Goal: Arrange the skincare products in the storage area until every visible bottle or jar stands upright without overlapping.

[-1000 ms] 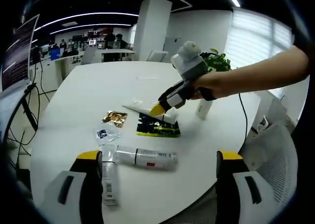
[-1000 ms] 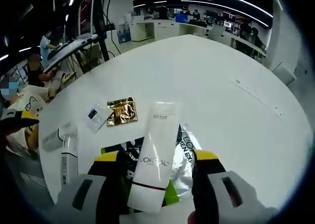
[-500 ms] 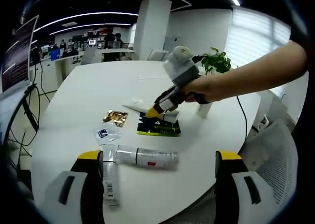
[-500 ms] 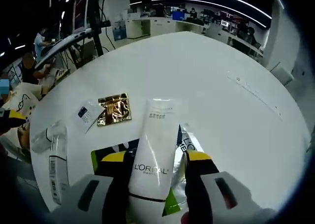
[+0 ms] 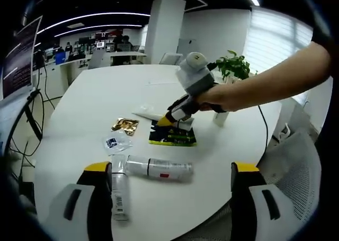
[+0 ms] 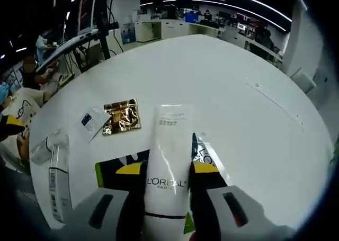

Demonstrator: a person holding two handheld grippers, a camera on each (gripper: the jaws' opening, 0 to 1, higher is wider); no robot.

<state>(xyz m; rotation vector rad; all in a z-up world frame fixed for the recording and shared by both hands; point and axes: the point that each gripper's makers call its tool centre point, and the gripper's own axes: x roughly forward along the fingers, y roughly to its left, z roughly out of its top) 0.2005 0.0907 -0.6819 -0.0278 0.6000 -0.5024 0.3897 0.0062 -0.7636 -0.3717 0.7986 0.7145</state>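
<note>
White L'Oréal tube (image 6: pixel 168 167) lies on a black-and-green sachet (image 6: pixel 114 167), clamped between the right gripper (image 6: pixel 165 169) jaws. Left gripper (image 5: pixel 168 169) hovers with jaws spread apart over a clear bottle (image 5: pixel 158 168) lying flat on the white round table (image 5: pixel 95 98).

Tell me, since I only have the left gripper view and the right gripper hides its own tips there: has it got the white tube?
Observer: Yes. The right gripper has both jaws pressed against the white tube.
Operator: Which way does the tube point?
Observer: Its flat sealed end points away from the gripper, next to the gold sachet but not touching it.
Operator: Any label visible?
Observer: L'OREAL, in dark letters, right between the jaws.
</note>
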